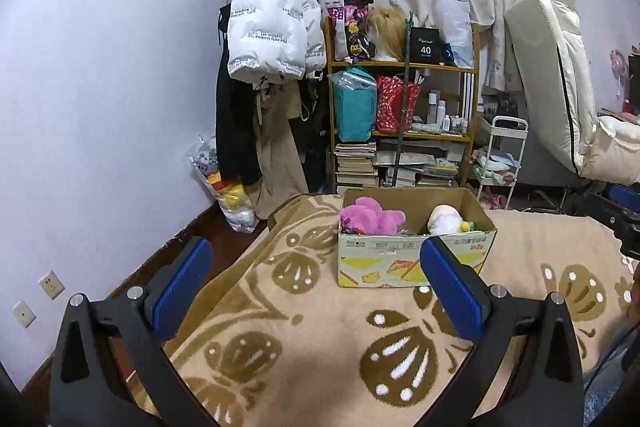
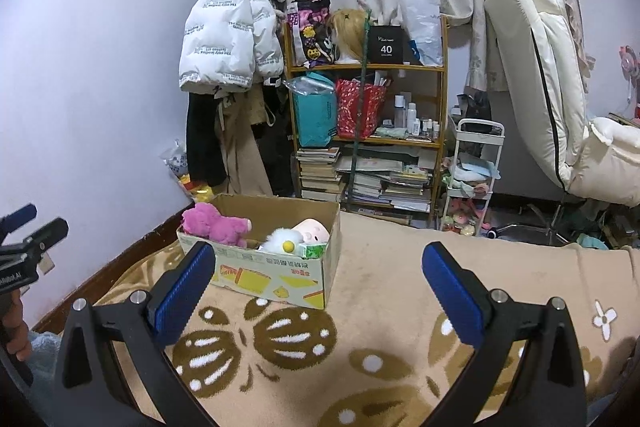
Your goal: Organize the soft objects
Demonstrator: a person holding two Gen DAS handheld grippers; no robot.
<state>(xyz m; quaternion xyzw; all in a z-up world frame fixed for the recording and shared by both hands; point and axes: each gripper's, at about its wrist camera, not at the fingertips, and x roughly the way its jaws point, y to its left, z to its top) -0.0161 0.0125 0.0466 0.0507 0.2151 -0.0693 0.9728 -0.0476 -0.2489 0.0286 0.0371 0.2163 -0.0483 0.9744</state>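
Observation:
A cardboard box [image 1: 412,259] stands on a beige patterned blanket [image 1: 320,359]. In it lie a pink plush [image 1: 372,217], a white plush with a yellow spot [image 1: 446,223] and a pale pink one [image 2: 312,229]. The box also shows in the right wrist view [image 2: 272,273], with the pink plush [image 2: 220,223] and the white plush [image 2: 282,241]. My left gripper [image 1: 316,287] is open and empty, well short of the box. My right gripper [image 2: 318,287] is open and empty, to the right of the box.
A wooden shelf [image 1: 404,115] with bags, bottles and stacked books stands behind the bed. Coats [image 1: 272,27] hang at the left. A white cart [image 2: 476,175] and a cream recliner [image 2: 552,87] stand at the right. The other gripper [image 2: 24,247] shows at the left edge.

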